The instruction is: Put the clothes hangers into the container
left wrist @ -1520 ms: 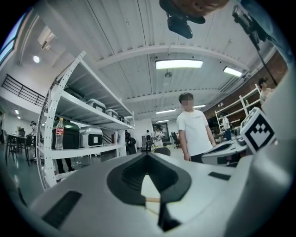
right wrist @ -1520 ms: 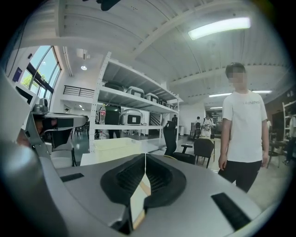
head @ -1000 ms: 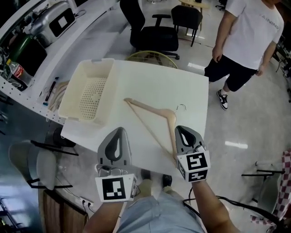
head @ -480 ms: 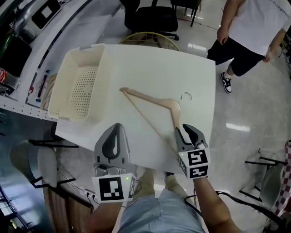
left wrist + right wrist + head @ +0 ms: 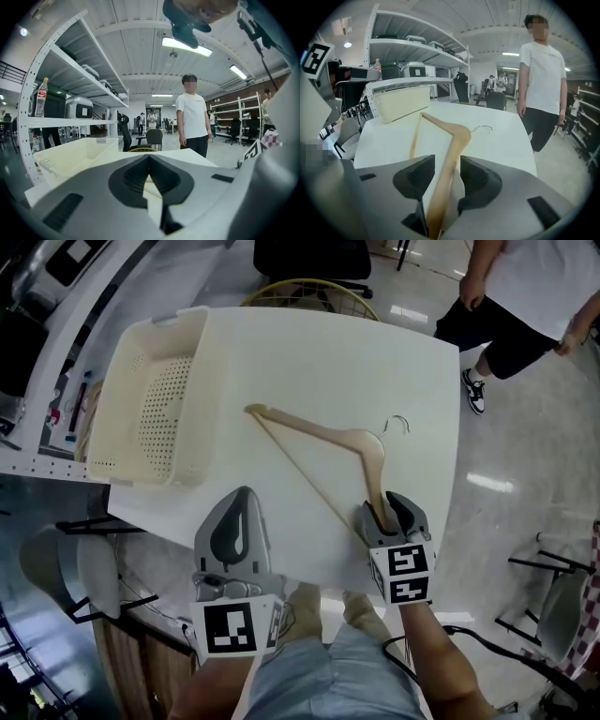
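Pale wooden clothes hanger (image 5: 319, 433) lies lengthwise between my right claw (image 5: 382, 510), jaws just opened wide, not gripping.

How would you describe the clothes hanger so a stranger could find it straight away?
Find the white square table; a cream perforated plastic basket sits at its left edge. Right of the basket, the light wooden triangular clothes hanger lies flat. It alone is wood, with a thin metal hook.

No words, numbers or brand names are legible anywhere; the bottle's (image 5: 41, 96) red label is too small.
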Action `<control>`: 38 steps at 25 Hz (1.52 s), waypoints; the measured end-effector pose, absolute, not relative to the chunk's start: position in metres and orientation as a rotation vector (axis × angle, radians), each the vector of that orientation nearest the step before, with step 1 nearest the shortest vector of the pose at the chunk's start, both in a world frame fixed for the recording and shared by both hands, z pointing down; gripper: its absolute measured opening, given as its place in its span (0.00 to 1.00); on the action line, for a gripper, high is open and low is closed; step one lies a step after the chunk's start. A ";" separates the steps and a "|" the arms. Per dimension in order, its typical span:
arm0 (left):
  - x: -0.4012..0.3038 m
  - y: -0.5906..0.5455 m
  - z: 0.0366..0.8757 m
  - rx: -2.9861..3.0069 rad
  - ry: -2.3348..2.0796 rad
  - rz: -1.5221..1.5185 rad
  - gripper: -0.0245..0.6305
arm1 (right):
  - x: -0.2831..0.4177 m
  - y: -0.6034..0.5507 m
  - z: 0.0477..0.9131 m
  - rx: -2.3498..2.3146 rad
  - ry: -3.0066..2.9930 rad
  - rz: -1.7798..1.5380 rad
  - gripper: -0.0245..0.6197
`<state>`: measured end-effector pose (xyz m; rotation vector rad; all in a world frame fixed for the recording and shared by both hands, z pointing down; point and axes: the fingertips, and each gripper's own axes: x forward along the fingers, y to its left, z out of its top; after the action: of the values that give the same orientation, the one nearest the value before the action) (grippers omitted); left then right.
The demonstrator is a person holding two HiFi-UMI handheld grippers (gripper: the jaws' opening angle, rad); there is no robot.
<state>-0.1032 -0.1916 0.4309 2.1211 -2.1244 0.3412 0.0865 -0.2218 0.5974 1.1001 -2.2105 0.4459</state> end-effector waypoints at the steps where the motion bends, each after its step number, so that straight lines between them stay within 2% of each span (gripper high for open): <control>1: -0.105 -0.193 0.432 2.120 -2.124 0.340 0.06 | 0.086 -0.222 0.599 1.100 -2.202 0.448 0.31; 19: -0.114 -0.197 0.439 2.137 -2.089 0.326 0.05 | 0.088 -0.220 0.613 1.139 -2.109 0.518 0.31; 21: -0.115 -0.196 0.438 2.136 -2.091 0.328 0.05 | 0.090 -0.220 0.614 1.151 -2.105 0.529 0.29; 24: -0.114 -0.195 0.437 2.137 -2.094 0.328 0.05 | 0.094 -0.223 0.614 1.177 -2.090 0.540 0.20; 38: -0.111 -0.189 0.429 2.117 -2.117 0.321 0.06 | 0.100 -0.231 0.601 1.237 -2.121 0.573 0.17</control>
<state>-0.1106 -0.1894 0.4291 2.1168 -2.1172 0.3213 0.0999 -0.2305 0.6006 1.2371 -2.1212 0.5732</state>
